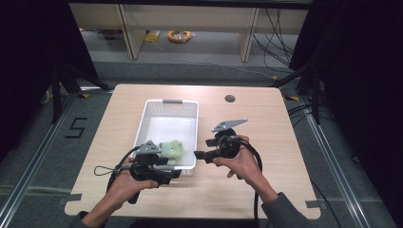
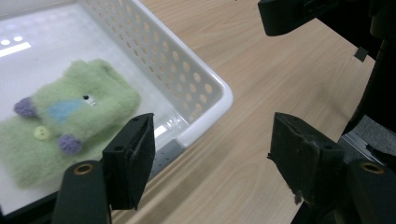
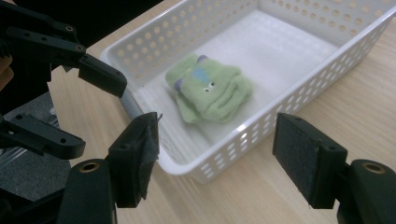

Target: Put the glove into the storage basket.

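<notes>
A white perforated basket (image 1: 142,124) stands on the wooden table (image 1: 266,114). Inside it, at the near end, lies a folded green fuzzy cloth toy (image 1: 173,150) with small eyes and purple dots; it also shows as the toy (image 2: 70,126) and the toy (image 3: 210,86). My left gripper (image 1: 173,167) is at the basket's near left corner, jaws open and empty (image 2: 212,135). My right gripper (image 1: 203,148) sits just outside the basket's near right corner, also open with nothing held (image 3: 217,135). Each gripper faces the other across that corner of the basket (image 2: 219,88).
The basket wall (image 3: 299,93) lies between the right gripper's jaws and the toy. A round cable hole (image 1: 230,98) is in the table at the back right. Beyond the table are desk legs and a yellow cable coil (image 1: 179,36) on the floor.
</notes>
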Tool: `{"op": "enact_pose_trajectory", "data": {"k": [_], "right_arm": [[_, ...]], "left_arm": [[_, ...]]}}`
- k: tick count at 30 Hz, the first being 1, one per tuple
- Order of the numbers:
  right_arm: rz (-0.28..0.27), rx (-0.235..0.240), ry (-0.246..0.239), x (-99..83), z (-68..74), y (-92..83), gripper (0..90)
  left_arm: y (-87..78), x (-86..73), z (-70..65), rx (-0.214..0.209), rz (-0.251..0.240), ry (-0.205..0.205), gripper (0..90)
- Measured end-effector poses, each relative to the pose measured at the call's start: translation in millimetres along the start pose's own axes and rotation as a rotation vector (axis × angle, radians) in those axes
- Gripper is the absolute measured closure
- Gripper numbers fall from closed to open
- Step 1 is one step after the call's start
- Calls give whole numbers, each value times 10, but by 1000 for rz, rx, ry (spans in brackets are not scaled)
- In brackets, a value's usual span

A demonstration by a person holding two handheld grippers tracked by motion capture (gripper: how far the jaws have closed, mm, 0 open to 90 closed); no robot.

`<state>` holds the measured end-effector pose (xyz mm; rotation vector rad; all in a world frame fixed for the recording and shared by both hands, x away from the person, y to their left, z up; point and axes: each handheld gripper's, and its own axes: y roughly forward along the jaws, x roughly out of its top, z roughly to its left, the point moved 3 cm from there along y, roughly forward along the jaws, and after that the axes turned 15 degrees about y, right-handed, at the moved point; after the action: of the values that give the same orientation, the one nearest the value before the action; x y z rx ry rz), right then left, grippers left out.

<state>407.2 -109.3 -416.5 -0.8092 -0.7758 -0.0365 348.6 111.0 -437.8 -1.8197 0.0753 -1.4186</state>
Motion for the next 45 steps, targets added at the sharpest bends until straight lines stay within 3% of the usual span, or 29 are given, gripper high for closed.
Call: {"op": "enact_pose_trajectory", "data": {"k": [2,3,5,8,11,12,15,20,21,22,23,25,29,33,35,36,38,40,41,45], "right_arm": [[-7,3,18,-53,-6,-53,321],[-19,6,-2,-70,-36,-84,320],[-30,-1,16,-119,-54,-158,319],[-58,16,-5,-179,-107,-245,315],[-71,17,55,-266,-104,-363,310],[-84,18,30,-280,-136,-390,308],[-98,21,61,-364,-145,-484,300],[-114,23,54,-495,-191,-577,290],[-125,21,33,-526,-220,-601,288],[-119,31,70,-553,-202,-605,288],[-128,22,51,-580,-228,-626,287],[-130,34,81,-636,-229,-651,286],[-141,15,62,-734,-294,-689,284],[-149,23,83,-817,-326,-710,273],[-150,21,84,-861,-346,-723,261],[-157,17,62,-880,-371,-723,255],[-157,21,78,-940,-369,-724,247],[-154,2,52,-990,-410,-727,236],[-152,11,79,-1029,-405,-720,232],[-171,16,70,-1108,-434,-717,231]], "left_arm": [[20,6,-57,-1,-23,-9,295],[25,5,-79,-5,-23,-2,290],[36,2,-125,-10,-26,9,286],[57,-1,-193,-16,-34,22,275],[72,-5,-252,-23,-42,23,270],[86,-8,-268,-31,-48,23,267],[103,-19,-311,-38,-47,32,257],[145,-51,-371,-47,-51,33,257],[147,-54,-378,-49,-54,32,257],[146,-61,-388,-47,-48,39,257],[150,-66,-403,-43,-47,37,256],[161,-79,-434,-36,-46,29,257],[176,-102,-465,-52,-53,44,256],[164,-137,-483,-38,-61,53,255],[169,-164,-497,-40,-69,38,254],[169,-182,-500,-42,-63,41,253],[185,-218,-515,-38,-66,25,252],[199,-259,-523,-26,-62,30,251],[198,-273,-524,-27,-57,36,250],[230,-324,-546,-44,-69,25,240]]}}
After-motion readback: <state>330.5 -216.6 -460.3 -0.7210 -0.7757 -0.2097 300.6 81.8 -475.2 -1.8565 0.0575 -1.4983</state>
